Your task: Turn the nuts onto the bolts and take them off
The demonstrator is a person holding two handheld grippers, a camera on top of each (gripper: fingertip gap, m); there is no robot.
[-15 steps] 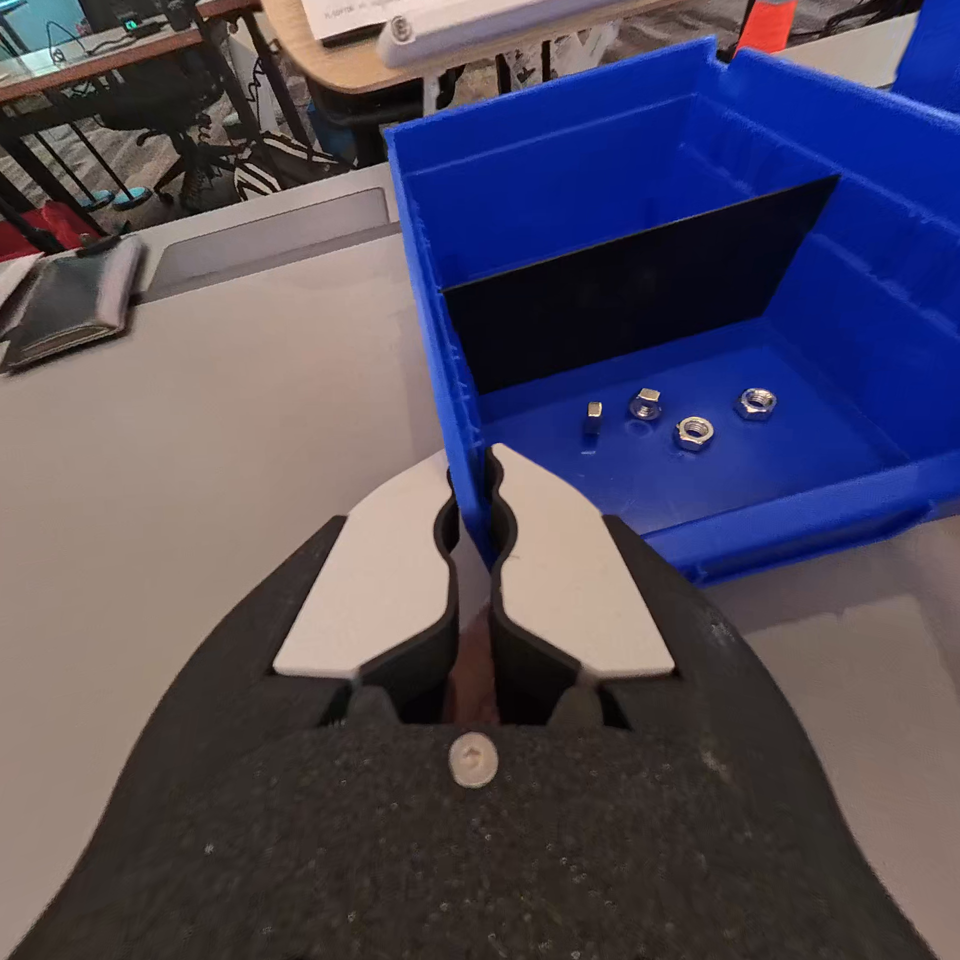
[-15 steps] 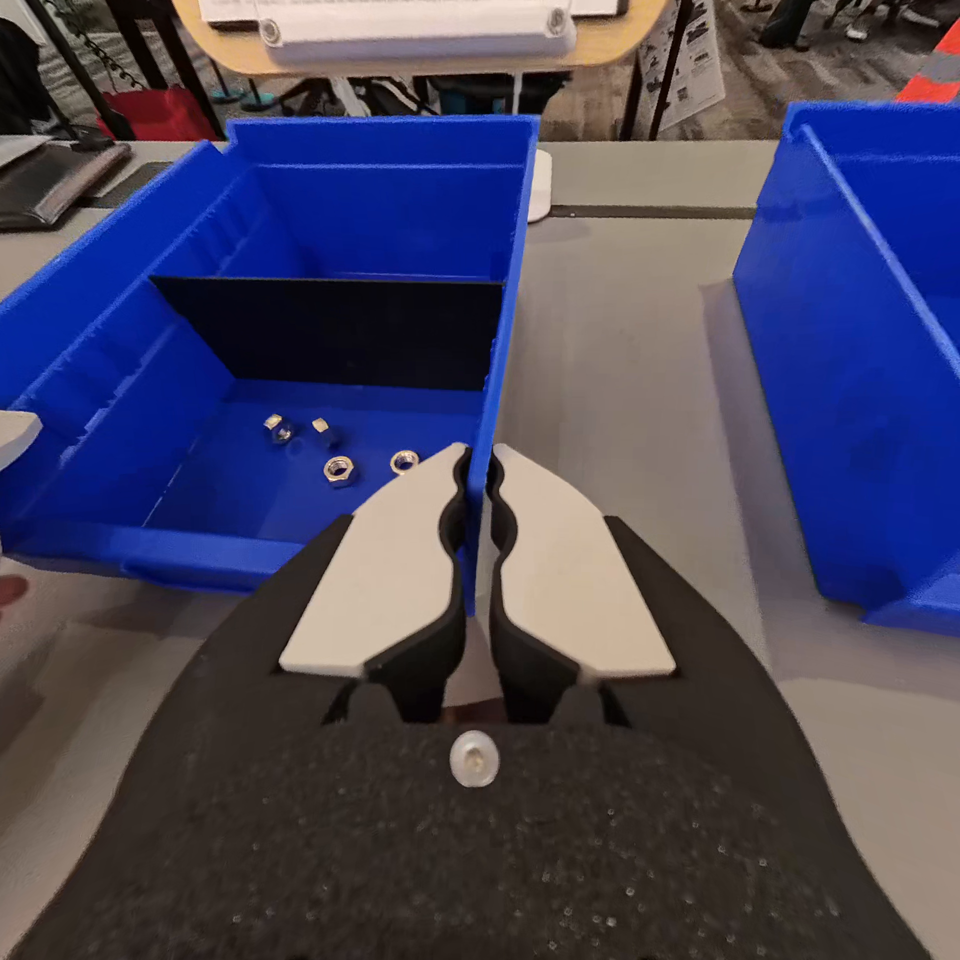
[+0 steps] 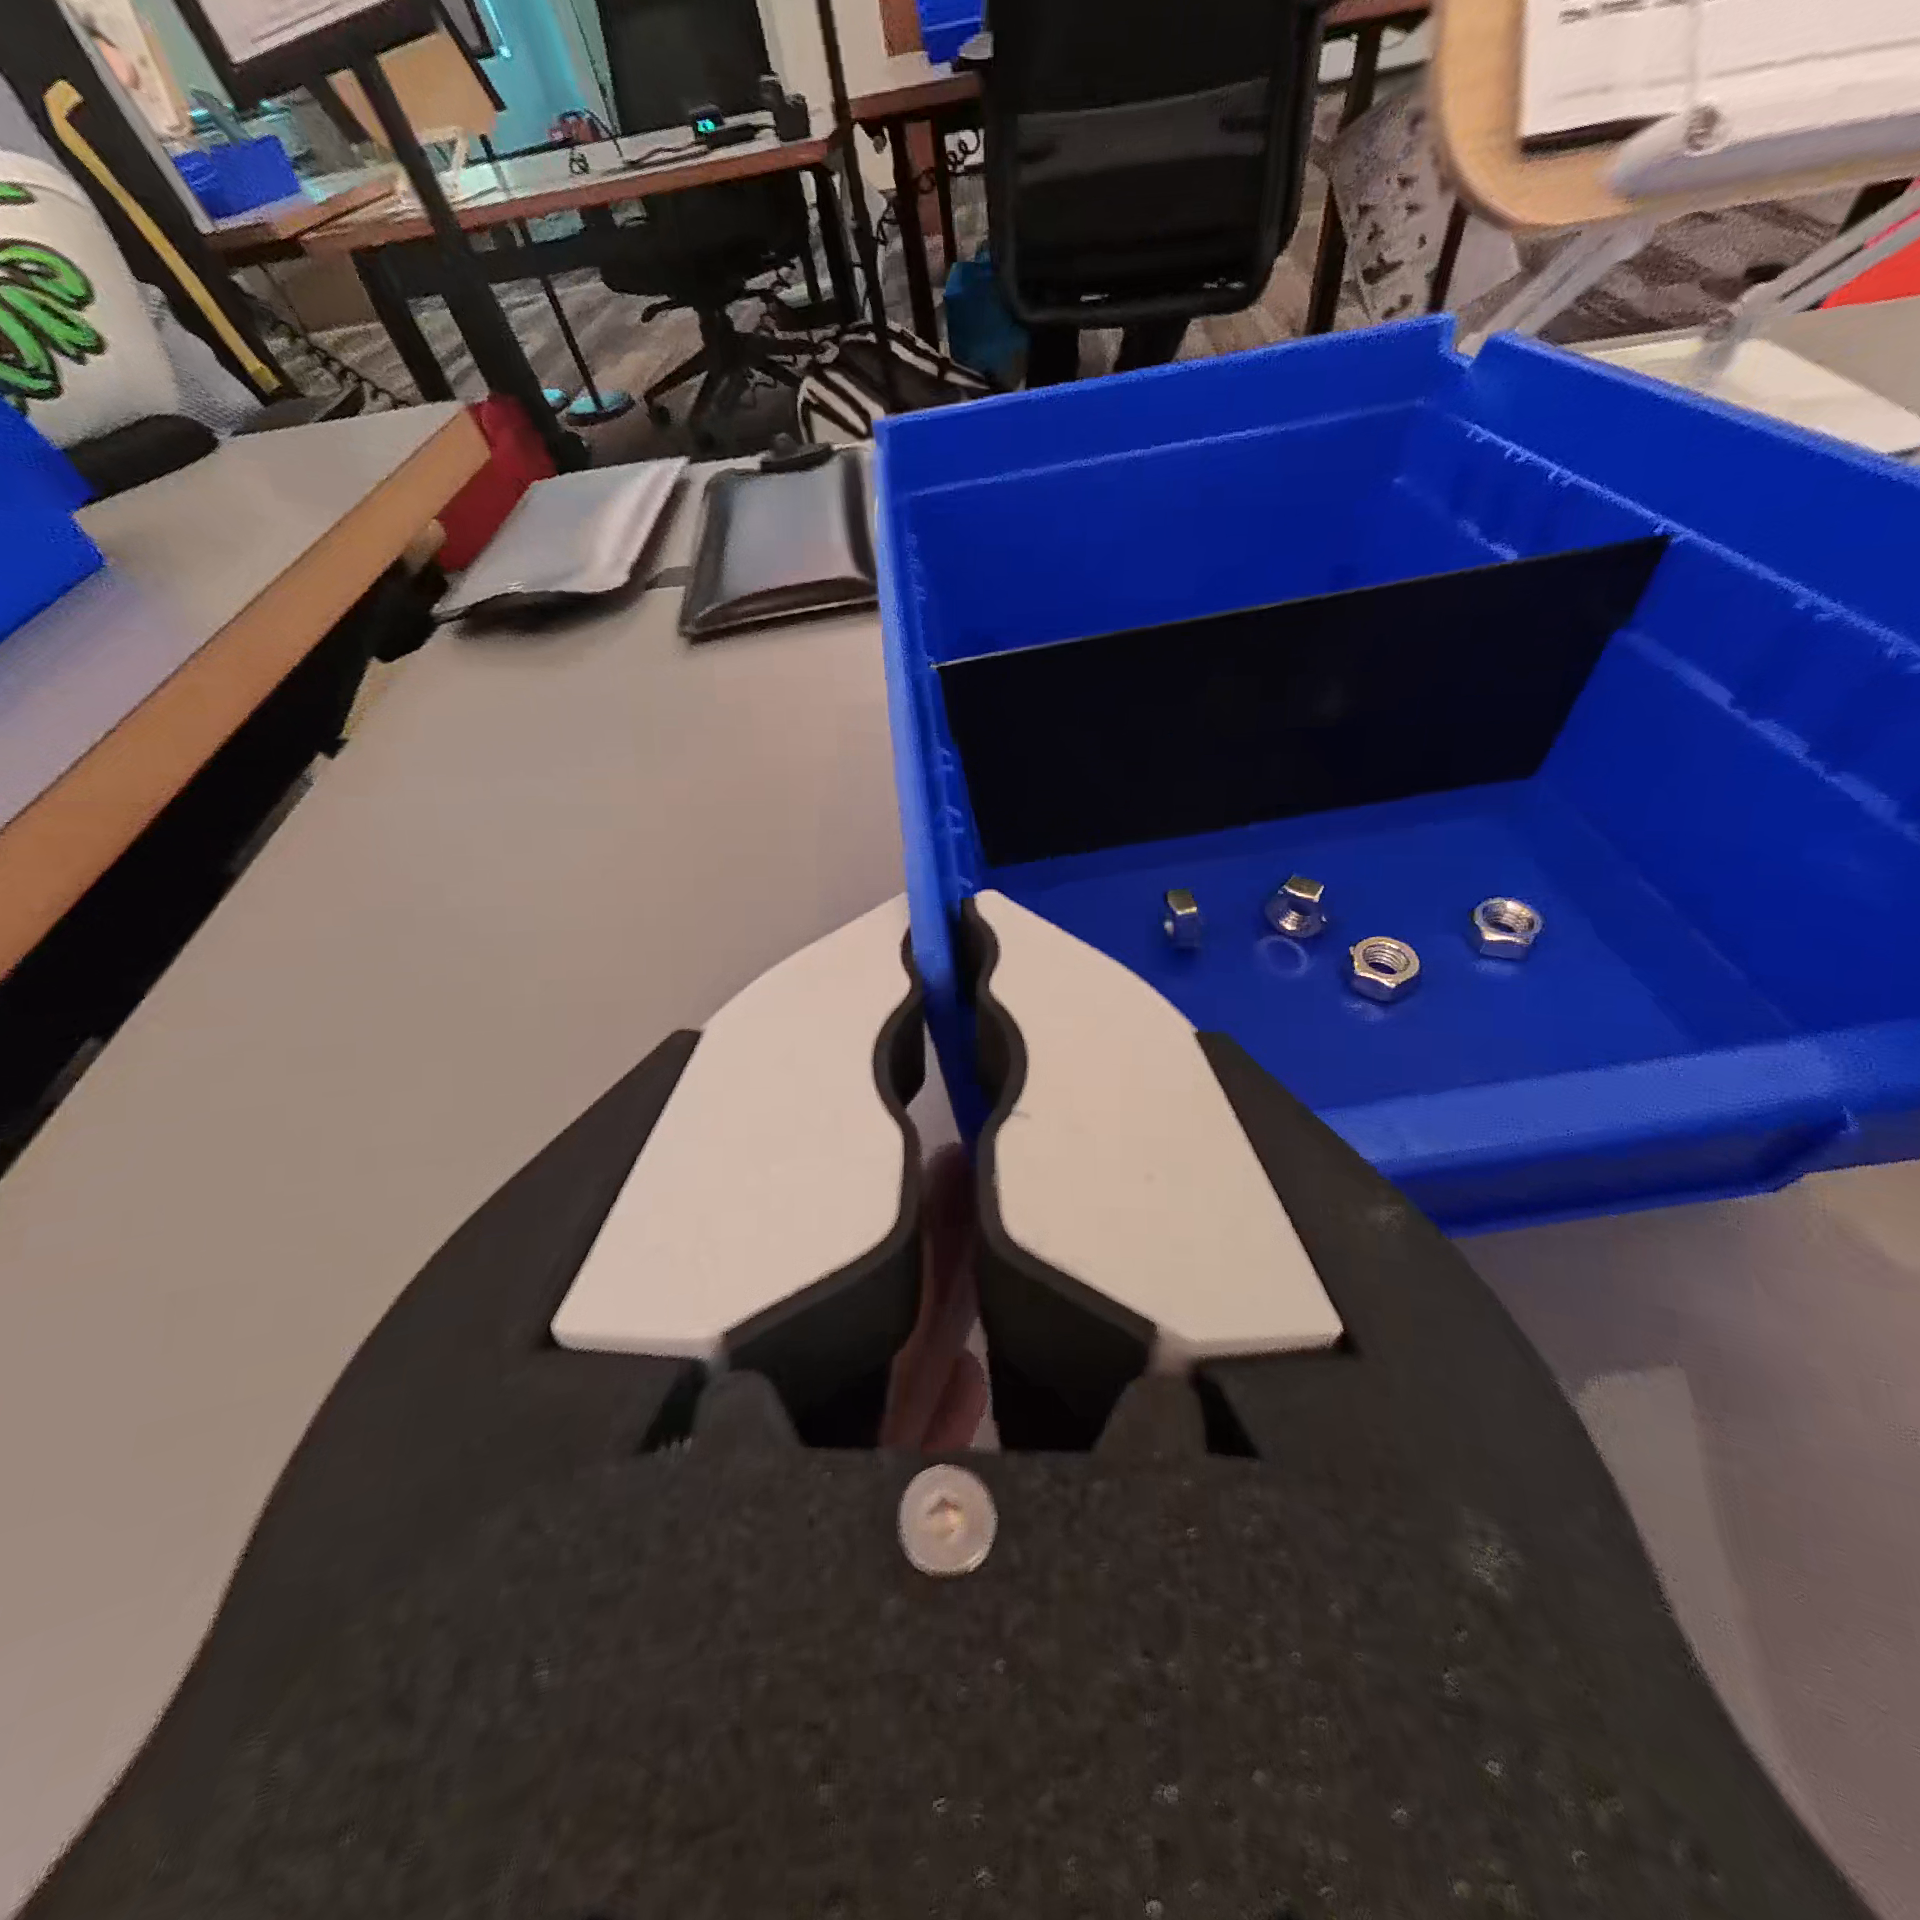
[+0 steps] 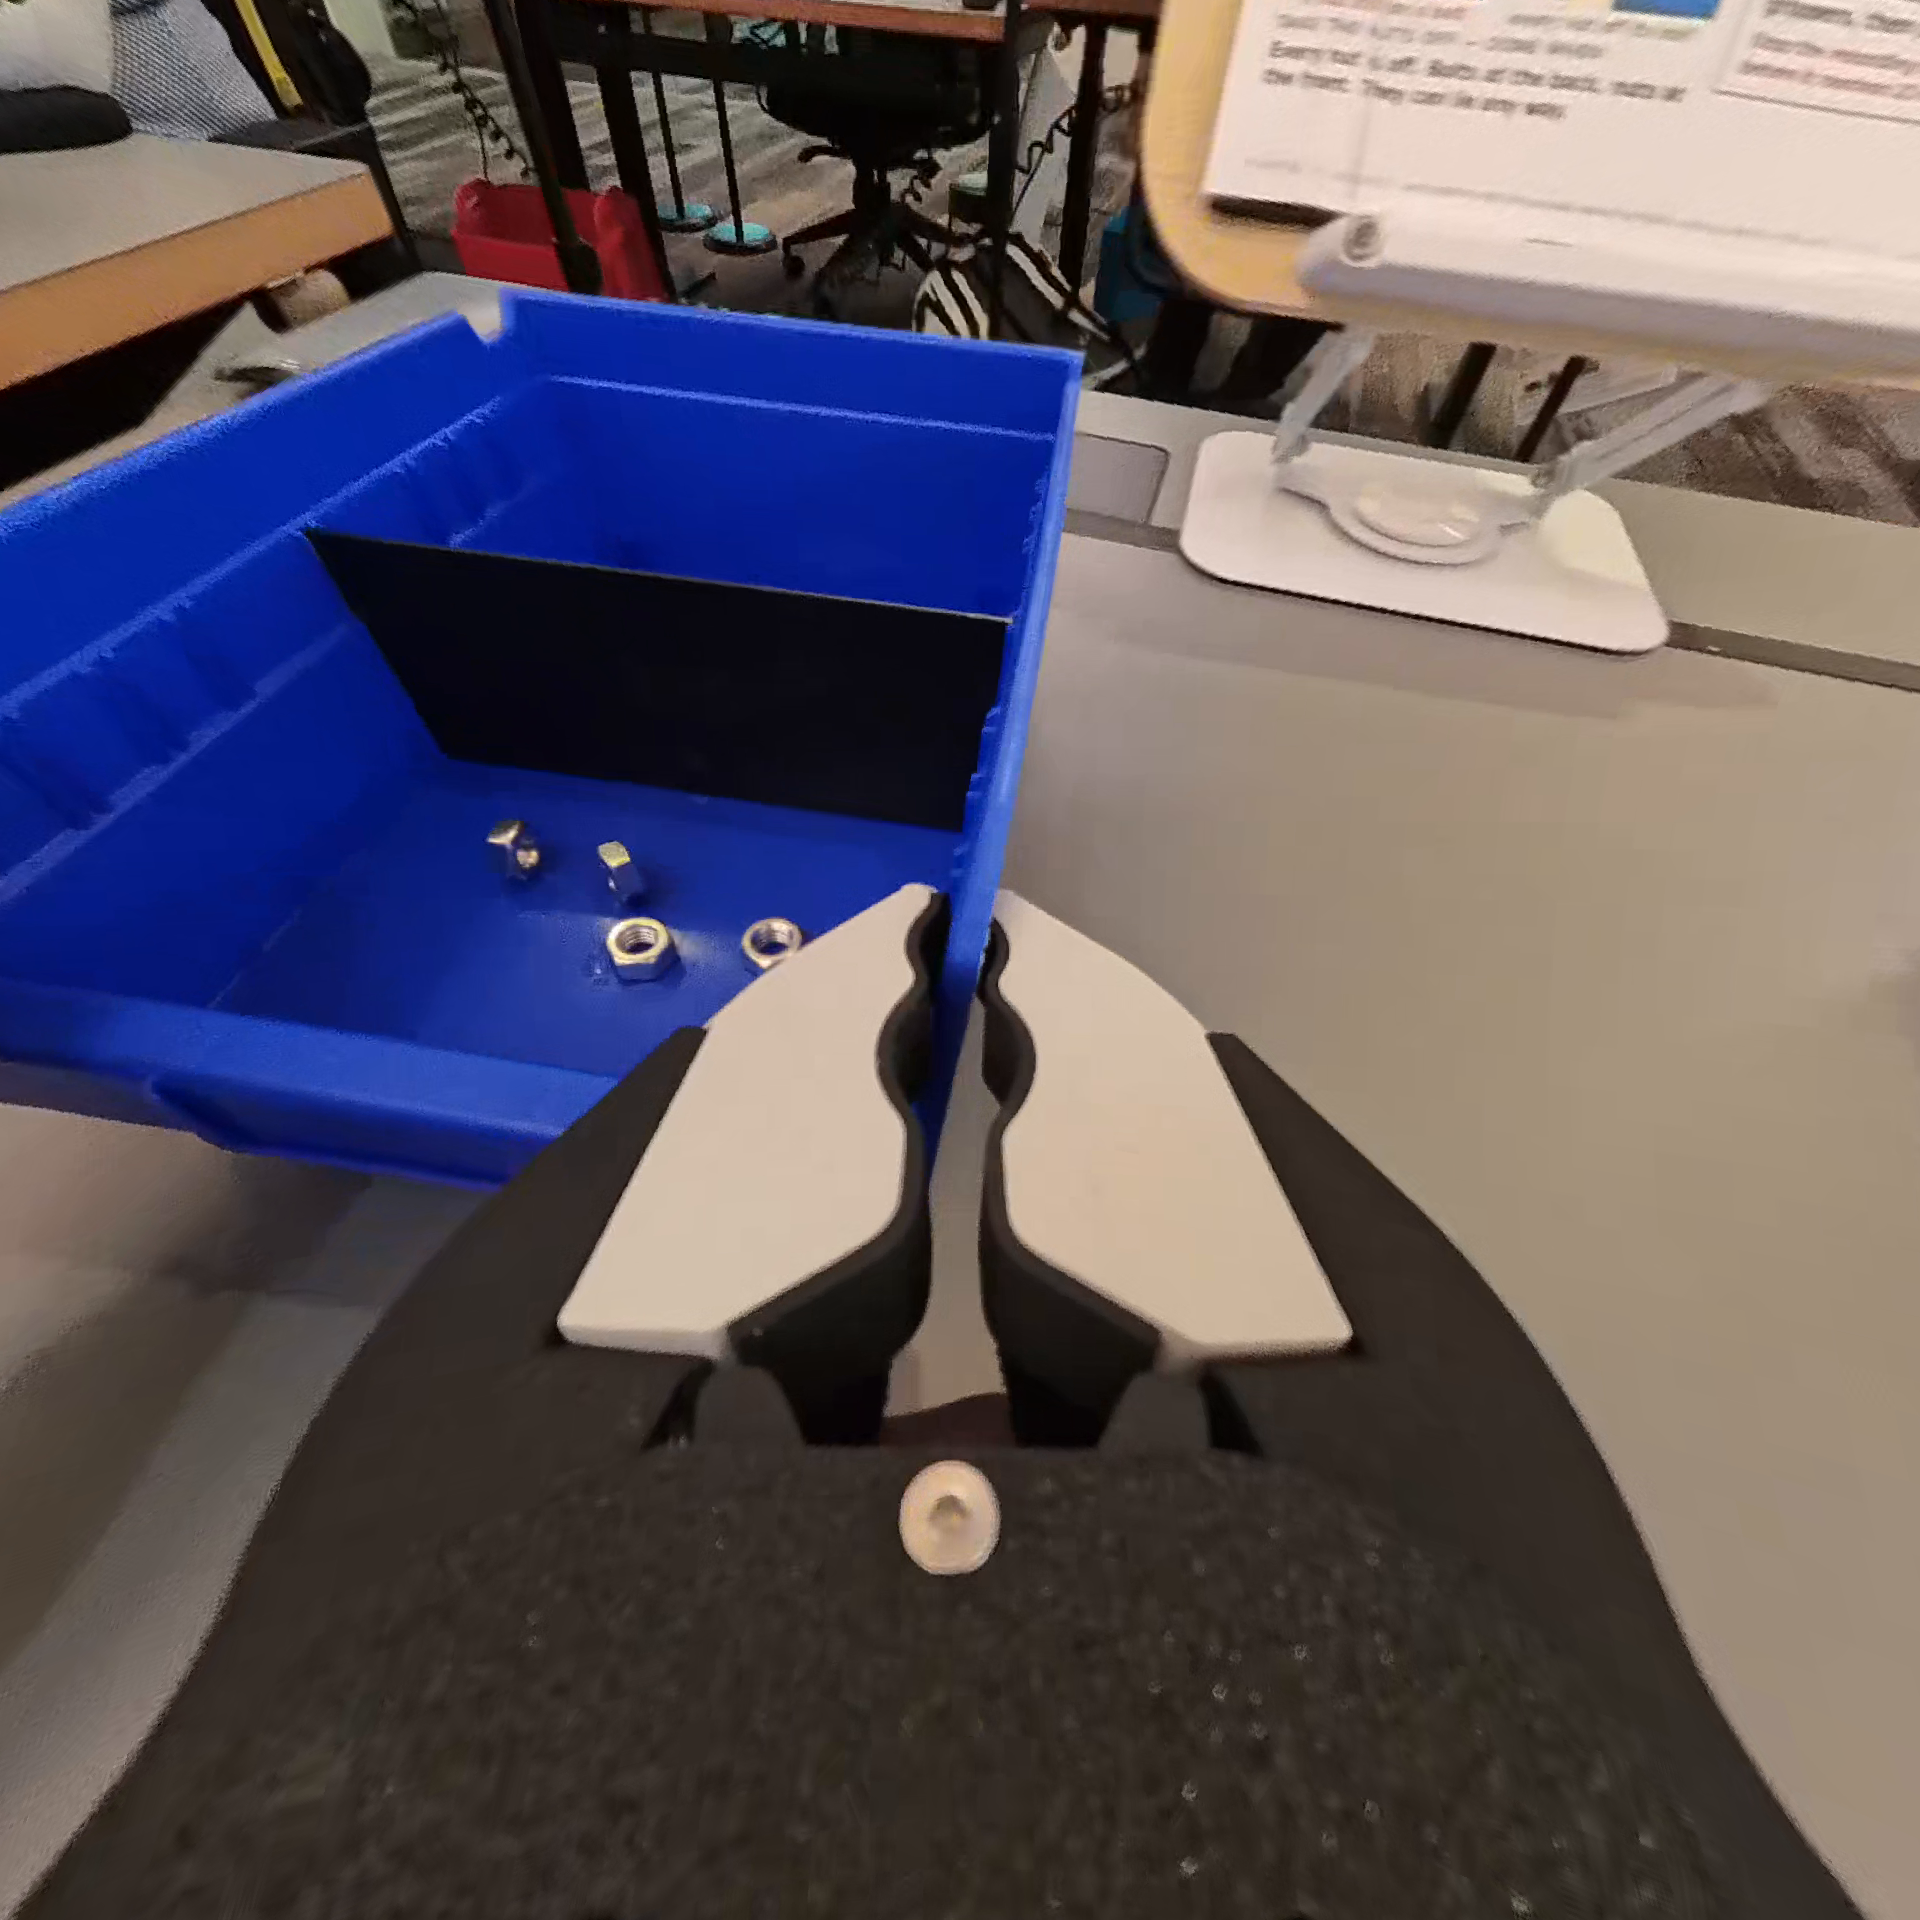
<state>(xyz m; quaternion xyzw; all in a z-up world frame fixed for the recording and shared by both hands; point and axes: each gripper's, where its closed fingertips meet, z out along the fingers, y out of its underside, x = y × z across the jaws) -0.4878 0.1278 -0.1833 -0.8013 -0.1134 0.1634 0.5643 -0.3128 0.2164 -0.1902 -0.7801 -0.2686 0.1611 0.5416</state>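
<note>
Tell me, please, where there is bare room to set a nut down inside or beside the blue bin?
Bare table lies right of the blue bin, short of the white stand base. Four nuts crowd the front compartment's middle; its floor nearer the black divider is free.

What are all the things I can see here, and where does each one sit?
blue plastic storage bin: one, blue, on the grey table, gripped on both side walls.
black divider panel: one, black, upright across the bin.
small silver metal hex nuts: four, silver, loose on the bin floor in front of the divider.
grey table top: one, grey, under the bin.
white tilting document stand: one, white, on the table right of the bin.
dark flat pouches: two, dark grey, on the table left of the bin.
left hand-held gripper: one, black and grey, shut on the bin's left wall.
right hand-held gripper: one, black and grey, shut on the bin's right wall.
</note>
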